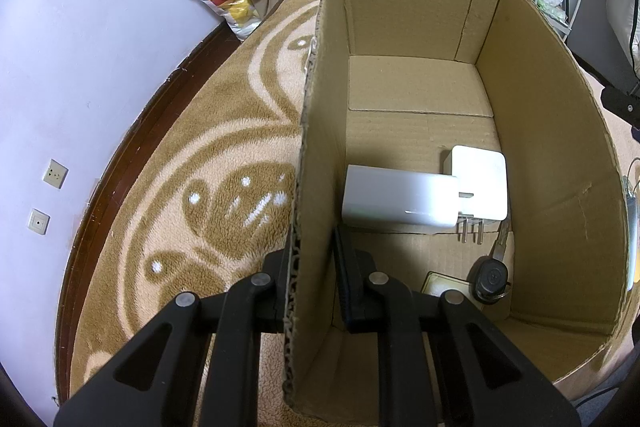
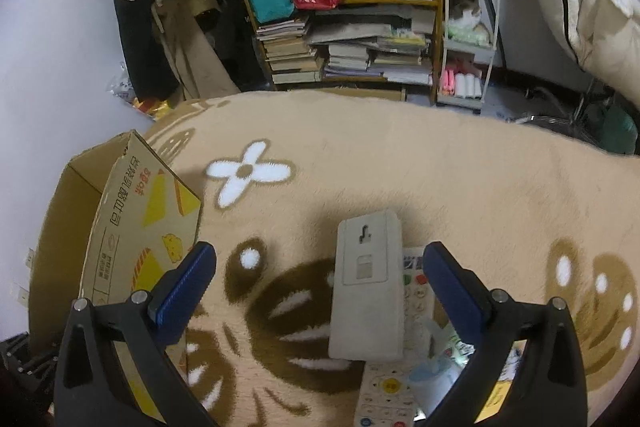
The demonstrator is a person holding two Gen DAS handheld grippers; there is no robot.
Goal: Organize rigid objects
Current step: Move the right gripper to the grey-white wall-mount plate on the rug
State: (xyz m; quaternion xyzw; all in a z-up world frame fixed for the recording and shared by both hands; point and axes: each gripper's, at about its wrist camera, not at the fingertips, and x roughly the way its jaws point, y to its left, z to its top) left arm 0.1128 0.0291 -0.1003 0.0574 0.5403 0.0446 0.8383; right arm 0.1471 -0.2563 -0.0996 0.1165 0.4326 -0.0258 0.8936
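My left gripper point(image 1: 312, 267) is shut on the left wall of an open cardboard box point(image 1: 320, 99), one finger outside and one inside. Inside the box lie a white charger brick point(image 1: 400, 199), a square white plug adapter point(image 1: 480, 183), a black car key point(image 1: 490, 277) and a small pale item point(image 1: 442, 285) partly hidden by my finger. My right gripper point(image 2: 320, 267) is open above the rug, with a beige remote holder point(image 2: 370, 287) lying between its fingers. A white remote control point(image 2: 392, 383) lies under the holder. The box also shows at the left in the right wrist view point(image 2: 132, 227).
The box stands on a tan patterned rug point(image 2: 440, 167). A bookshelf point(image 2: 340, 27) with books and bags and a small white cart point(image 2: 468, 39) stand behind the rug. Plastic-wrapped items point(image 2: 452, 359) lie by my right finger. The wall point(image 1: 80, 67) with sockets is to the left.
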